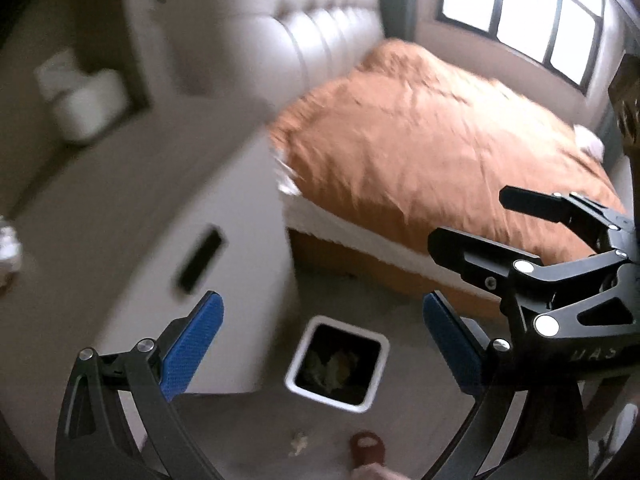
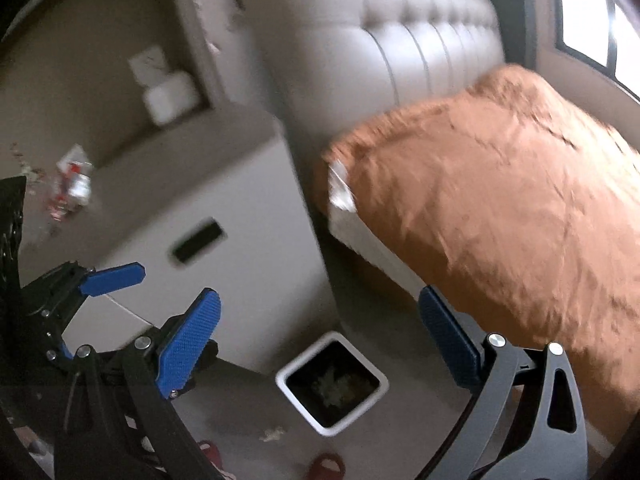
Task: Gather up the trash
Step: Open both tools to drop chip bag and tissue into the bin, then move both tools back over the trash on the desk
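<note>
A square white bin (image 1: 338, 364) with a dark inside stands on the floor between the nightstand and the bed; crumpled trash lies in it. It also shows in the right wrist view (image 2: 332, 382). A small scrap of trash (image 1: 298, 442) lies on the floor in front of the bin, also in the right wrist view (image 2: 272, 434). Wrappers (image 2: 70, 184) lie on the nightstand top. My left gripper (image 1: 322, 334) is open and empty above the bin. My right gripper (image 2: 318, 324) is open and empty; it shows from the side in the left wrist view (image 1: 468, 216).
A white nightstand (image 1: 168, 248) with a dark handle slot stands left of the bin. A bed with an orange cover (image 1: 432, 144) and a padded headboard (image 1: 304, 16) is on the right. Red slippers (image 2: 326, 466) and a foot are at the lower edge.
</note>
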Demonstrator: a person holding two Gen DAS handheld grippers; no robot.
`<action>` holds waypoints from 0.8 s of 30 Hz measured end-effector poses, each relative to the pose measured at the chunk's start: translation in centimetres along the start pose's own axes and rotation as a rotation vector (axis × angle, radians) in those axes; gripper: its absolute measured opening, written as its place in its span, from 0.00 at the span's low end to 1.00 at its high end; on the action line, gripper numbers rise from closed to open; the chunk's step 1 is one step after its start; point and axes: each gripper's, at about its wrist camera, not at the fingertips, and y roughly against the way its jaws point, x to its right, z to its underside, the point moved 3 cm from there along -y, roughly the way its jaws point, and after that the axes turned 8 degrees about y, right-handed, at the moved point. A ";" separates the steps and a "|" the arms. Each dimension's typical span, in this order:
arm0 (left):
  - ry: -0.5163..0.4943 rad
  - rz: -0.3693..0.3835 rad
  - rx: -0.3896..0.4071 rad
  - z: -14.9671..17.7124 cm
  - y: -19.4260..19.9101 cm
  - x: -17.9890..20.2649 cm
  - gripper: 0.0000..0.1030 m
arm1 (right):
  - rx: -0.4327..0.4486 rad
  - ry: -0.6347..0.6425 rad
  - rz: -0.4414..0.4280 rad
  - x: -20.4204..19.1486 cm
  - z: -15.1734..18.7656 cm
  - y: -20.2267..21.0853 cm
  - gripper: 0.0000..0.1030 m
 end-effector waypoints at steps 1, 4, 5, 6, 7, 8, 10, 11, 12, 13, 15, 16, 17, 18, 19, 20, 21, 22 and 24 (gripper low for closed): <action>0.009 -0.025 0.021 -0.3 1.2 -0.8 0.95 | 0.013 0.015 -0.012 -0.8 -0.7 0.5 0.96; 0.048 -0.111 0.077 -1.1 4.6 -3.8 0.95 | 0.052 0.073 -0.070 -3.6 -3.5 1.0 0.96; 0.060 -0.130 0.088 -1.2 5.4 -4.6 0.95 | 0.066 0.093 -0.088 -4.7 -4.3 1.1 0.96; 0.081 -0.165 0.104 -1.4 6.7 -6.2 0.95 | 0.084 0.119 -0.110 -6.2 -5.5 1.0 0.96; 0.099 -0.195 0.116 -1.6 7.6 -7.5 0.95 | 0.092 0.136 -0.129 -7.2 -6.2 0.9 0.96; 0.119 -0.223 0.129 -1.7 8.5 -8.9 0.95 | 0.100 0.157 -0.148 -8.7 -7.1 0.8 0.96; 0.170 -0.268 0.152 -1.7 10.4 -12.4 0.95 | 0.124 0.193 -0.181 -11.7 -8.6 0.6 0.96; 0.191 -0.291 0.161 -1.7 11.2 -13.9 0.95 | 0.130 0.204 -0.192 -12.9 -9.1 0.5 0.96; 0.216 -0.324 0.176 -1.6 12.0 -15.9 0.95 | 0.137 0.217 -0.207 -14.3 -9.6 0.3 0.96; 0.232 -0.344 0.186 -1.4 12.8 -17.4 0.95 | 0.147 0.234 -0.224 -16.2 -10.2 0.1 0.96; 0.265 -0.387 0.197 -1.1 14.1 -21.0 0.95 | 0.150 0.269 -0.253 -20.0 -11.3 -0.5 0.96; 0.278 -0.403 0.199 -0.8 14.6 -22.4 0.95 | 0.149 0.282 -0.278 -21.7 -11.6 -0.8 0.96; 0.289 -0.415 0.195 -0.6 15.0 -23.9 0.95 | 0.151 0.289 -0.296 -23.3 -12.0 -1.0 0.96; 0.302 -0.436 0.180 -0.2 15.4 -25.9 0.95 | 0.155 0.292 -0.309 -24.6 -12.4 -1.1 0.96; 0.315 -0.452 0.174 0.3 15.7 -27.6 0.95 | 0.159 0.302 -0.337 -26.4 -12.9 -1.4 0.96; 0.339 -0.467 0.178 0.7 16.1 -29.5 0.95 | 0.155 0.323 -0.365 -28.6 -13.4 -1.9 0.96; 0.361 -0.479 0.181 1.1 16.5 -31.1 0.95 | 0.153 0.337 -0.374 -29.8 -13.6 -2.3 0.96; 0.388 -0.492 0.183 1.4 16.6 -32.8 0.95 | 0.149 0.358 -0.384 -31.6 -13.9 -3.0 0.96; 0.437 -0.509 0.185 1.8 16.9 -36.5 0.95 | 0.128 0.381 -0.403 -34.5 -14.2 -4.7 0.96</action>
